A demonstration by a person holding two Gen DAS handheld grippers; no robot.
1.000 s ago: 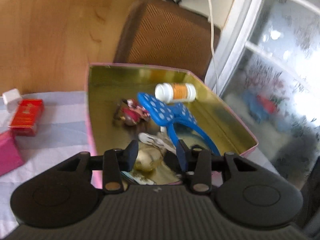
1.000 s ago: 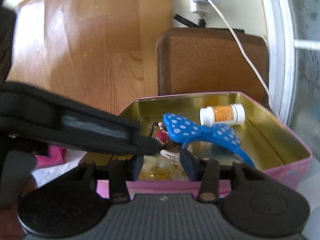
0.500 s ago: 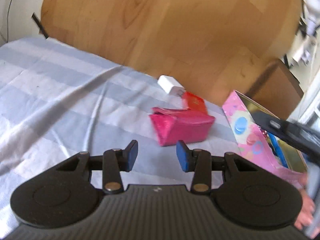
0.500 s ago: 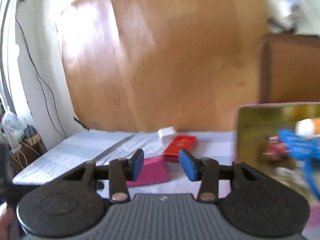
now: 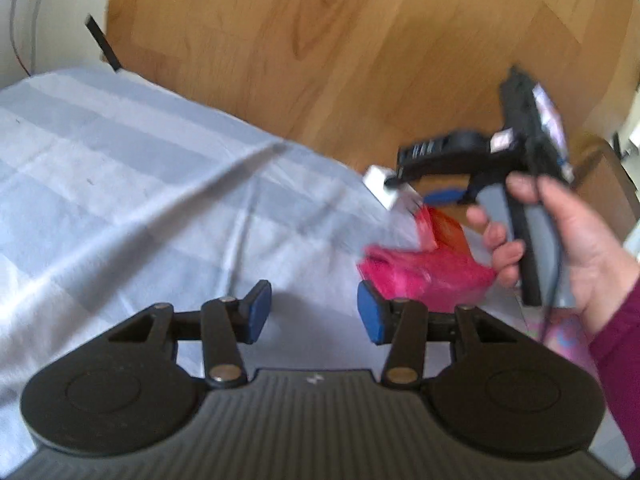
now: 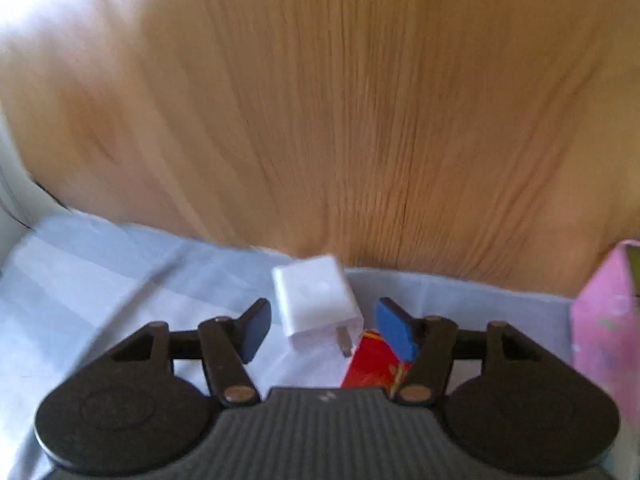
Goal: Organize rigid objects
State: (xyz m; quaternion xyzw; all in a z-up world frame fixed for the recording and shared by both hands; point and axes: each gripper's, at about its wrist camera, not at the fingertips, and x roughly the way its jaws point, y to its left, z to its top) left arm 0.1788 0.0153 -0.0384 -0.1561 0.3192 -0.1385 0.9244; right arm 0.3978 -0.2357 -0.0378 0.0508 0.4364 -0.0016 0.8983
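The right claw (image 6: 322,330), its jaws just opening with nothing gripped, is framing the white charger (image 6: 316,300) lying on the worktop (image 6: 100,280) touching the red box (image 6: 374,360), risking a snag on that box.

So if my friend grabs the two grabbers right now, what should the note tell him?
Left gripper: open, empty, over the striped cloth beside the pink packet.
Right gripper: jaws just opened wider, nothing gripped; the white charger plug sits between its fingers on the cloth.
Red box lies beside the plug; the pink tin stands at the right.
Left to do: plug, red box and pink packet are not yet put away.
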